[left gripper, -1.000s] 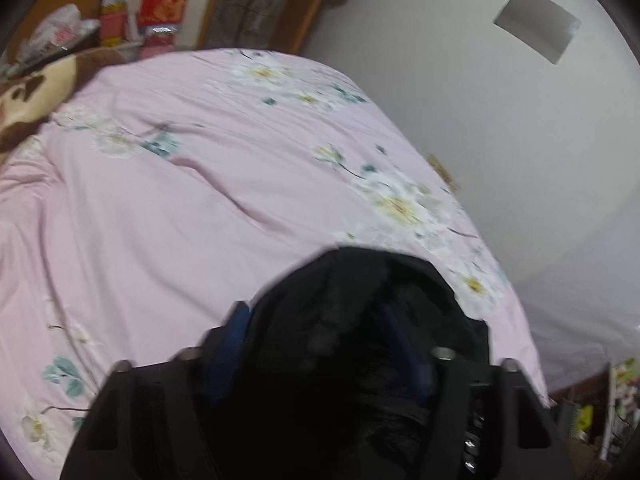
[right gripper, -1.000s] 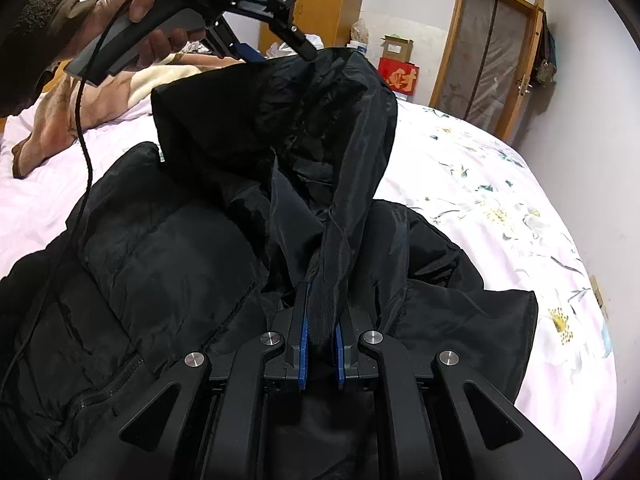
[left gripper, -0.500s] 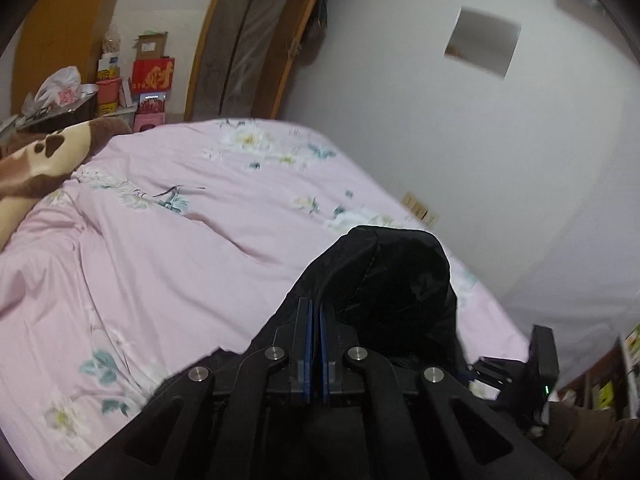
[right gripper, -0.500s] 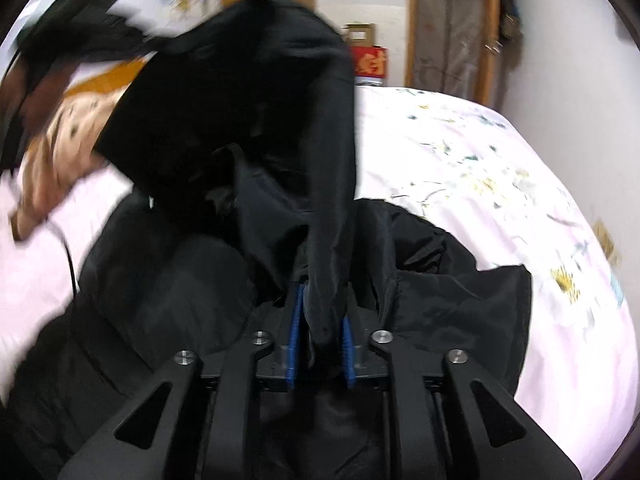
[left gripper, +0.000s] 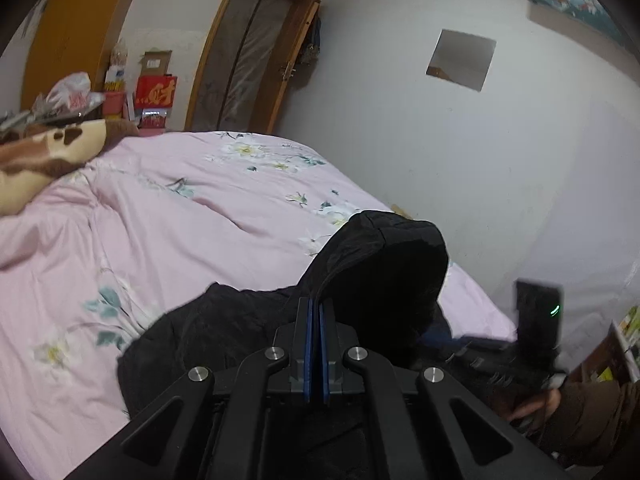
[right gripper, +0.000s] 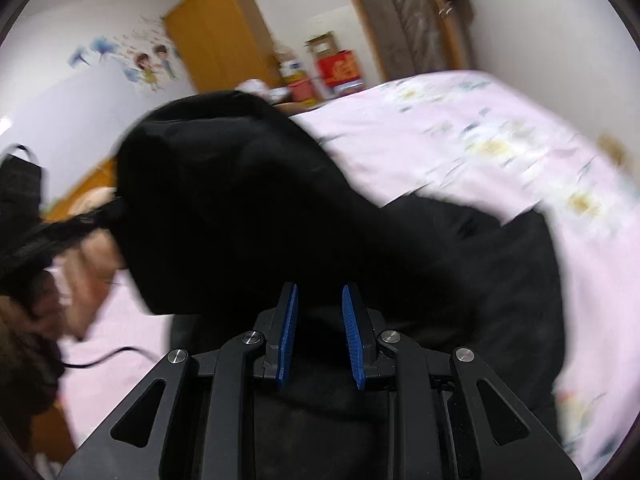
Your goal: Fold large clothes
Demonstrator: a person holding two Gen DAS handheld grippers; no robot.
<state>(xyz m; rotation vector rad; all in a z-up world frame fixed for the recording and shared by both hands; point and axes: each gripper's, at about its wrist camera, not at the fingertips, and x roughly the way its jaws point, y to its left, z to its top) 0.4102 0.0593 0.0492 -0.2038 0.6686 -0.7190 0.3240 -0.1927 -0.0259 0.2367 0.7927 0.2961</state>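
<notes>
A large black padded jacket point(left gripper: 384, 264) lies on the pink floral bed sheet point(left gripper: 160, 240). My left gripper point(left gripper: 316, 300) is shut on a thin seam edge of its hood, which stands bunched up just past the fingertips. In the right wrist view the same lifted fold point(right gripper: 240, 184) hangs from the blurred left gripper point(right gripper: 80, 220) at the left. My right gripper point(right gripper: 318, 292) has its blue pads apart over the jacket's body, and nothing is pinched between them. The right gripper's body point(left gripper: 536, 320) and the hand holding it show blurred at the lower right of the left wrist view.
A brown and cream blanket point(left gripper: 40, 152) lies at the bed's far left. Red boxes point(left gripper: 156, 92) and a wooden door point(left gripper: 240, 60) stand beyond the bed. A white wall point(left gripper: 480, 160) runs close along its right side. An orange wardrobe point(right gripper: 216, 40) stands at the back.
The left gripper closed on the hood and carried it sideways across the bed. The right gripper's pads parted and let go of the fabric strip, and its view tilted.
</notes>
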